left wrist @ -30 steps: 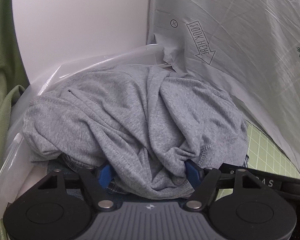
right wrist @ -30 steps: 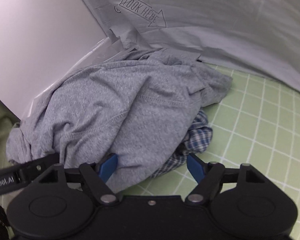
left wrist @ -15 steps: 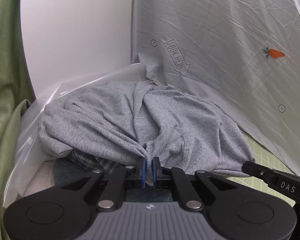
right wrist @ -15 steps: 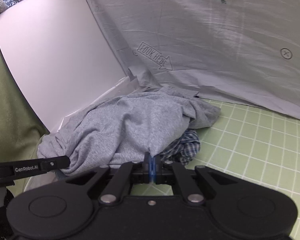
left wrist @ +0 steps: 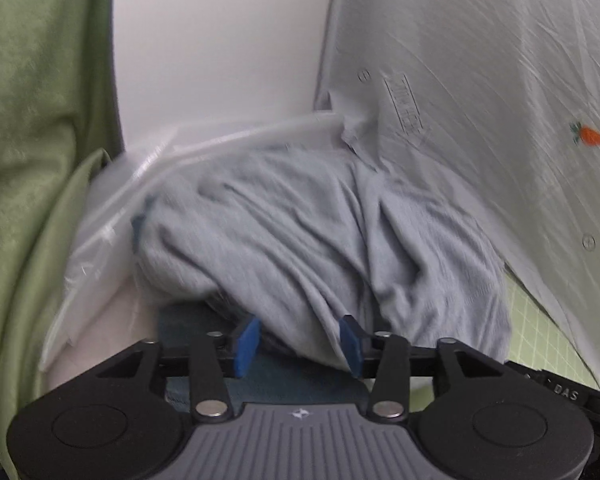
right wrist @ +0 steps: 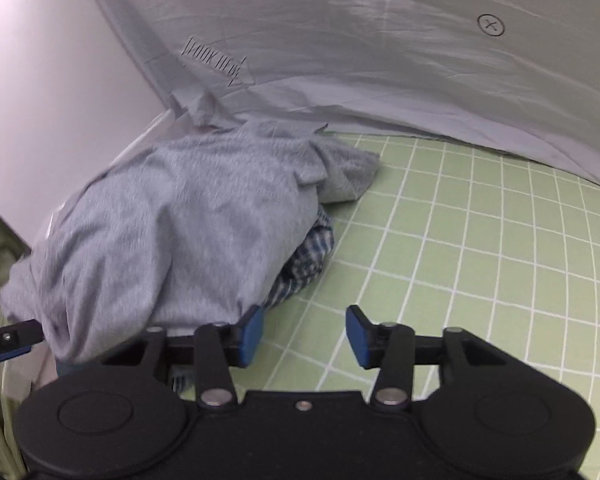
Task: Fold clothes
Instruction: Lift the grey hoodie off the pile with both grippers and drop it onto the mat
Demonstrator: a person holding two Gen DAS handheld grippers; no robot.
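Grey shirt [right wrist: 172,232] lies crumpled at the far left corner of the green grid mat [right wrist: 480,248], heaped over a blue plaid garment [right wrist: 306,260] (mostly hidden) and a clear plastic bag [left wrist: 112,216]. Left gripper [left wrist: 298,340] is spread wide, a shirt fold hanging between its pads, ungripped. Right gripper [right wrist: 304,334] is equally wide, empty over mat, its left pad [right wrist: 250,334] just beside the shirt's hem; both views motion-blurred.
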